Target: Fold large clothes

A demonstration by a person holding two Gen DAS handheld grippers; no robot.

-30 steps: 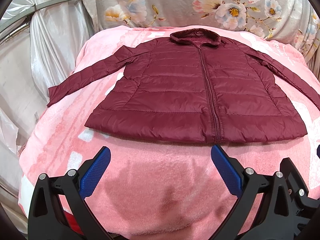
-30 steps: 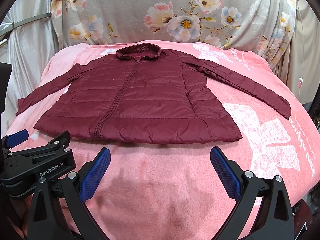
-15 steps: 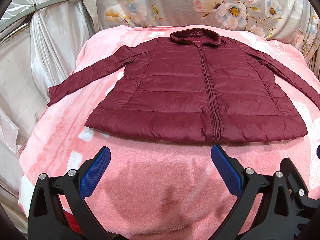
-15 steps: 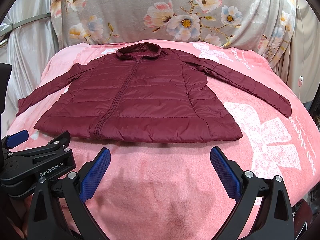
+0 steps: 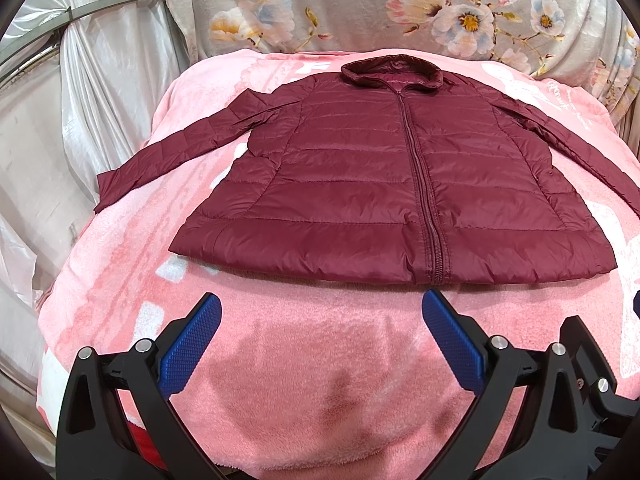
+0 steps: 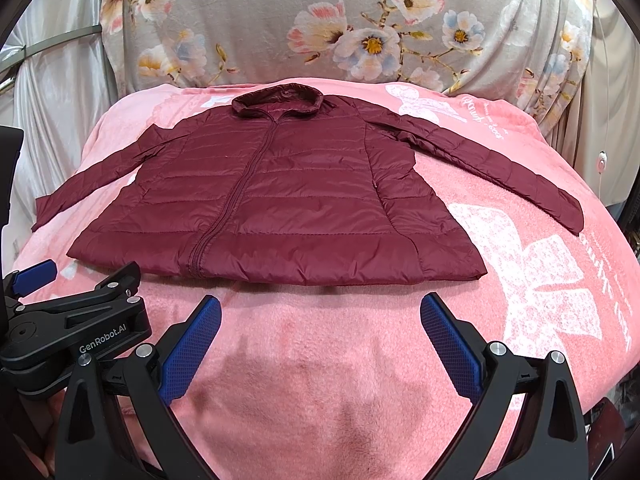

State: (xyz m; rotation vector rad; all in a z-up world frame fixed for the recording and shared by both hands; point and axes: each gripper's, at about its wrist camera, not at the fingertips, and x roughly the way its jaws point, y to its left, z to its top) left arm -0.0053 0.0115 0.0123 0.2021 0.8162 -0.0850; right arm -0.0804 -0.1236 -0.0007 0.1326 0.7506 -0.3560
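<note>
A maroon quilted jacket (image 5: pixel 380 184) lies flat and zipped, front up, on a pink blanket (image 5: pixel 304 380), collar at the far end and both sleeves spread out sideways. It also shows in the right wrist view (image 6: pixel 280 204). My left gripper (image 5: pixel 322 316) is open and empty, just short of the jacket's near hem. My right gripper (image 6: pixel 320 314) is open and empty, also just short of the hem. The left gripper's body shows at the left of the right wrist view (image 6: pixel 76 336).
A grey floral cloth (image 6: pixel 360 28) hangs behind the blanket. Shiny white drapes (image 5: pixel 80 112) hang to the left. The blanket (image 6: pixel 540 280) carries white printed patterns and drops away at its left and right edges.
</note>
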